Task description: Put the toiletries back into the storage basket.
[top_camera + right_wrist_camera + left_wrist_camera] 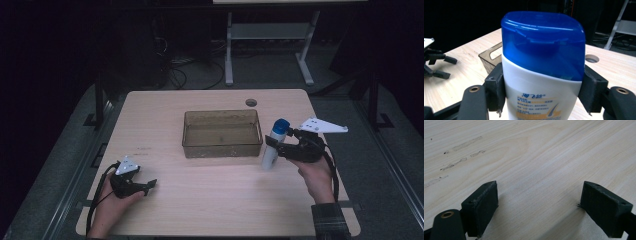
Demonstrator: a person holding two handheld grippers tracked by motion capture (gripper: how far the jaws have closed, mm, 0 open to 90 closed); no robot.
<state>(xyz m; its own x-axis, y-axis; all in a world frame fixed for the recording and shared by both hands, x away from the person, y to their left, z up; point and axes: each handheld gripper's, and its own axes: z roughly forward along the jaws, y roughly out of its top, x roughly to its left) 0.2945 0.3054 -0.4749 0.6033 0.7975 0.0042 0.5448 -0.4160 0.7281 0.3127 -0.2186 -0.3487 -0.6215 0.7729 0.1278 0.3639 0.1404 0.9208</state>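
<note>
A white shampoo bottle [272, 145] with a blue cap stands upright on the wooden table [200, 200], just right of a clear brownish plastic bin [222, 133]. My right gripper [278, 145] is shut on the bottle's body, a jaw pressed to each side below the cap, as the right gripper view shows on the bottle [541, 82]. My left gripper [149, 185] rests low over the table near the front left edge, jaws wide apart with nothing between them; in the left gripper view [539, 207] bare wood lies under its pads [482, 205].
The bin [491, 55] sits mid-table and looks empty. A round cable hole [251, 102] is at the table's far edge. A white desk frame [270, 35] and cables stand on the dark floor beyond.
</note>
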